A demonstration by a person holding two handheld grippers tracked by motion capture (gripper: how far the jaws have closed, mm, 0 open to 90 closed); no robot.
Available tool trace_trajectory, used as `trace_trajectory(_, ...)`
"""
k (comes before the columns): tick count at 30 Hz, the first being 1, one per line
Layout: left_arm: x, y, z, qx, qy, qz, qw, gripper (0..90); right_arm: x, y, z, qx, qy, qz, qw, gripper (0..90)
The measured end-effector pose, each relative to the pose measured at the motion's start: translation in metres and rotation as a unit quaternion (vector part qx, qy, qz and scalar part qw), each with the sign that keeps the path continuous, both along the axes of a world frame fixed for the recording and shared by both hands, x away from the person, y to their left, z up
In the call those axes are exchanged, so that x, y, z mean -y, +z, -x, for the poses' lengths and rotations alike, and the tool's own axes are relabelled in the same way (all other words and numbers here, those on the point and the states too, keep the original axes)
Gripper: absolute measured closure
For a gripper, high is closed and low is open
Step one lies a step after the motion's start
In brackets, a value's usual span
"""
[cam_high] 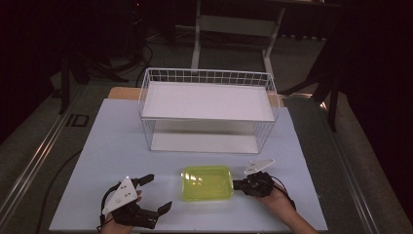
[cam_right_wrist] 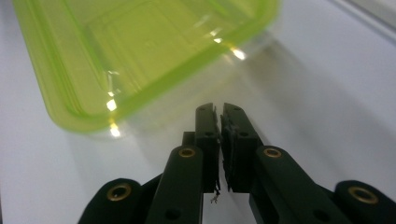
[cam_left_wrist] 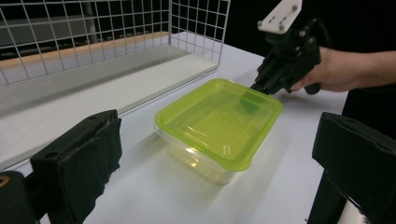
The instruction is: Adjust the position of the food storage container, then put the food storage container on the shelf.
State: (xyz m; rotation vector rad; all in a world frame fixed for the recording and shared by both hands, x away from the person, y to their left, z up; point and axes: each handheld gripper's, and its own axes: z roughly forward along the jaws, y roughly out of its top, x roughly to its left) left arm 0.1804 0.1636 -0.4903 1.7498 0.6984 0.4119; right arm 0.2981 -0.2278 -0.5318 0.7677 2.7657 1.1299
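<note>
the box (cam_high: 206, 183), clear with a green lid, sits on the table (cam_high: 112, 146) near the front edge, before the wire basket (cam_high: 207, 109). the left gripper (cam_high: 153, 194) is spread wide, left of the box. the right gripper (cam_high: 235, 185), jaws nearly together and pinching nothing, is just beside the box's right edge.

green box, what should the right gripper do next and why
Probably open the right gripper and ease it onto the near rim of the green box. Its jaws stand almost together, nothing between them, just short of the rim. The left gripper waits open on the other side, apart from the box.
</note>
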Motion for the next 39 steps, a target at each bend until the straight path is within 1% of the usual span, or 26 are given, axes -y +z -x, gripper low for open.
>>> trace_trajectory(2,0.001,0.001,-0.001,0.005,0.005,-0.009,0.9999,2.3,0.007,0.005,0.001,0.008,-0.013,0.004,0.9999,82.9)
trace_trajectory(5,0.003,0.003,-0.003,0.004,0.002,-0.017,0.9998,2.5,0.014,0.017,0.006,0.010,-0.031,-0.017,0.9993,75.6)
trace_trajectory(8,0.006,0.005,-0.006,0.008,-0.009,-0.028,0.9995,2.5,0.017,0.030,0.017,0.034,-0.035,-0.028,0.9984,61.8)
trace_trajectory(10,0.009,0.006,-0.009,-0.002,-0.016,-0.025,0.9996,2.5,0.018,0.037,0.021,0.035,-0.039,-0.041,0.9978,52.1)
trace_trajectory(12,0.011,0.008,-0.012,-0.015,-0.021,-0.024,0.9994,2.6,0.018,0.042,0.024,0.029,-0.051,-0.051,0.9970,37.5)
trace_trajectory(13,0.011,0.008,-0.012,-0.015,-0.021,-0.024,0.9994,4.4,0.018,0.042,0.024,0.029,-0.051,-0.051,0.9970,37.5)
trace_trajectory(14,0.012,0.009,-0.013,-0.018,-0.025,-0.019,0.9993,4.4,0.018,0.047,0.026,0.031,-0.063,-0.066,0.9954,38.1)
trace_trajectory(15,0.013,0.009,-0.015,-0.024,-0.028,-0.016,0.9992,4.6,0.018,0.049,0.028,0.027,-0.064,-0.069,0.9952,35.5)
trace_trajectory(17,0.015,0.011,-0.019,-0.046,-0.024,0.001,0.9987,5.8,0.017,0.052,0.030,0.032,-0.079,-0.082,0.9930,22.6)
trace_trajectory(18,0.016,0.011,-0.021,-0.059,-0.024,0.009,0.9979,5.7,0.016,0.053,0.032,0.044,-0.081,-0.089,0.9918,18.6)
trace_trajectory(19,0.017,0.012,-0.023,-0.067,-0.022,0.012,0.9974,5.2,0.014,0.054,0.034,0.063,-0.080,-0.086,0.9911,17.4)
trace_trajectory(20,0.017,0.012,-0.023,-0.067,-0.022,0.012,0.9974,2.8,0.011,0.054,0.038,0.086,-0.090,-0.080,0.9889,17.8)
trace_trajectory(21,0.022,0.013,-0.027,-0.079,-0.024,0.011,0.9965,2.5,0.008,0.055,0.040,0.102,-0.091,-0.076,0.9877,17.8)
trace_trajectory(22,0.023,0.013,-0.028,-0.083,-0.022,0.011,0.9962,2.4,0.007,0.055,0.040,0.092,-0.091,-0.083,0.9881,17.8)
trace_trajectory(23,0.025,0.013,-0.030,-0.090,-0.022,0.009,0.9957,2.1,0.006,0.055,0.038,0.065,-0.098,-0.081,0.9898,18.2)
trace_trajectory(24,0.026,0.013,-0.032,-0.094,-0.024,0.009,0.9952,2.1,0.004,0.054,0.036,0.050,-0.091,-0.084,0.9910,19.2)
trace_trajectory(25,0.026,0.013,-0.032,-0.094,-0.024,0.009,0.9952,2.1,0.004,0.054,0.036,0.050,-0.091,-0.084,0.9910,19.2)
trace_trajectory(26,0.030,0.011,-0.036,-0.109,-0.020,0.010,0.9938,2.1,0.004,0.053,0.035,0.046,-0.088,-0.090,0.9910,19.1)
trace_trajectory(30,0.035,0.008,-0.044,-0.131,-0.009,0.000,0.9914,2.1,-0.002,0.054,0.029,0.023,-0.098,-0.103,0.9896,17.1)
trace_trajectory(32,0.035,0.008,-0.044,-0.131,-0.009,0.000,0.9914,2.2,-0.004,0.054,0.027,0.016,-0.101,-0.097,0.9900,17.1)
trace_trajectory(33,0.037,0.004,-0.048,-0.140,-0.002,0.001,0.9901,2.2,-0.007,0.054,0.026,0.007,-0.115,-0.087,0.9896,16.9)
trace_trajectory(35,0.039,0.001,-0.051,-0.154,0.005,-0.005,0.9881,2.3,-0.011,0.054,0.024,-0.009,-0.129,-0.086,0.9879,14.3)
trace_trajectory(36,0.039,0.001,-0.051,-0.154,0.005,-0.005,0.9881,2.3,-0.013,0.053,0.023,-0.013,-0.136,-0.086,0.9869,14.1)
trace_trajectory(37,0.039,-0.004,-0.055,-0.173,0.010,0.001,0.9849,2.3,-0.015,0.052,0.022,-0.018,-0.137,-0.090,0.9863,13.2)
trace_trajectory(38,0.039,-0.004,-0.055,-0.173,0.010,0.001,0.9849,2.3,-0.015,0.052,0.022,-0.018,-0.137,-0.090,0.9863,13.2)
trace_trajectory(39,0.040,-0.008,-0.057,-0.188,0.019,0.004,0.9819,2.3,-0.017,0.051,0.021,-0.030,-0.139,-0.096,0.9852,12.3)
